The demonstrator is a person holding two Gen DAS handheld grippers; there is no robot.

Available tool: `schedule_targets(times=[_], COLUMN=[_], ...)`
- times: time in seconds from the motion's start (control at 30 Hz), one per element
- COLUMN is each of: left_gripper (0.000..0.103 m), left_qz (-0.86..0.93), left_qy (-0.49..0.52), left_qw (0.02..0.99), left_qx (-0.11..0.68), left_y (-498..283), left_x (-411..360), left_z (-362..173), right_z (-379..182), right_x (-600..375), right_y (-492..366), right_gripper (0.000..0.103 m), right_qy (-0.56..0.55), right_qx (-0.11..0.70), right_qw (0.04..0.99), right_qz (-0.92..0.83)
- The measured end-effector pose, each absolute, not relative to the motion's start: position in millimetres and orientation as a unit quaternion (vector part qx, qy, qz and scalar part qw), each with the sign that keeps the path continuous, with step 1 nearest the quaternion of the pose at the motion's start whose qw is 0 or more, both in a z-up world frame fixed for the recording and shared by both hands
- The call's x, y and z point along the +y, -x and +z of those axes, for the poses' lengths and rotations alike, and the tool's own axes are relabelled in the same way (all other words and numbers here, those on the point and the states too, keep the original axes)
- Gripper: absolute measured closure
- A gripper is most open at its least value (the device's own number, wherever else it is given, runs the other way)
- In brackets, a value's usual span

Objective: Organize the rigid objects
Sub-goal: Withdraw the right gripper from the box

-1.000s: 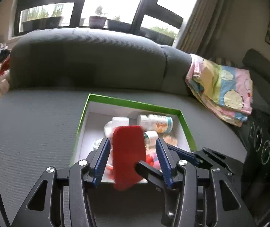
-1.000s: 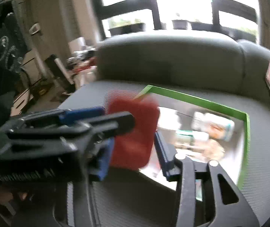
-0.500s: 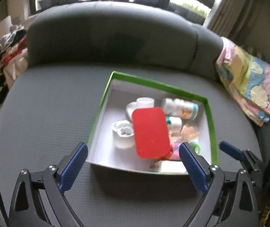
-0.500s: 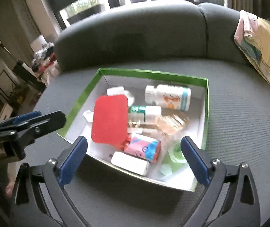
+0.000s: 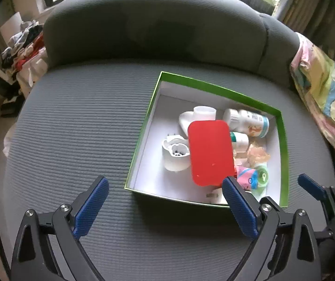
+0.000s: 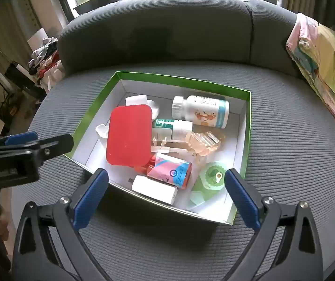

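Red lid: the flat red rounded-rectangle lid (image 6: 128, 135) lay tilted inside the green-edged box (image 6: 248, 126), propped on the items under it, not flat on the box floor. It seemed to sit that way because the box was already crowded.

Box: it rested on the grey ribbed seat cushion (image 5: 78, 126), close in front of both tongs, likely so each piece had a short trip.

Contents: a white pill bottle (image 6: 200, 111) with a blue-banded label lay on its side toward the back; a smaller green-labelled bottle (image 6: 173, 126) lay beside the lid; a clear peach plastic piece (image 6: 203, 144), a pink-and-blue packet (image 6: 169, 169), a white block (image 6: 154, 188) and a green round item (image 6: 213, 174) filled the near side. A white ring-shaped part (image 5: 175, 152) touched the lid's left edge.

Left tongs (image 5: 165, 207): the blue pads had just been parting and stood spread wide, nothing between them and touching nothing; they hung above the near-left corner of the box.

Right tongs (image 6: 166, 199): likewise just spread to a wide gap, holding nothing, poised over the near rim of the box.

Judgement: the lid looked delivered, both tools free for the next piece.

Side cloth: a pastel patterned fabric (image 6: 324, 53) draped on the cushion at right, well apart from the box.
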State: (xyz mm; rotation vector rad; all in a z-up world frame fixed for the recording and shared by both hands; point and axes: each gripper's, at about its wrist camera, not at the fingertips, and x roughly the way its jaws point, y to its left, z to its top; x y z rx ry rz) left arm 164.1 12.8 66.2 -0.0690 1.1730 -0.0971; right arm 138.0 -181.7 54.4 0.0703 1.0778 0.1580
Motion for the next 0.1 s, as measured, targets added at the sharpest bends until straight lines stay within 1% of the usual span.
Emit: schedule_targets(times=[0.1], left_gripper=[0.006], left_qz=[-0.032], left_qy=[0.017], left_qw=[0.834], left_qx=[0.551], left_y=[-164.2], left_x=[11.2], left_z=[67.2], right_z=[55.5], right_x=[-183.2], right_y=[-138.6], right_gripper=[0.004], right_qy=[-0.037], right_qx=[0.511], right_qw=[0.855], right_qz=[0.074])
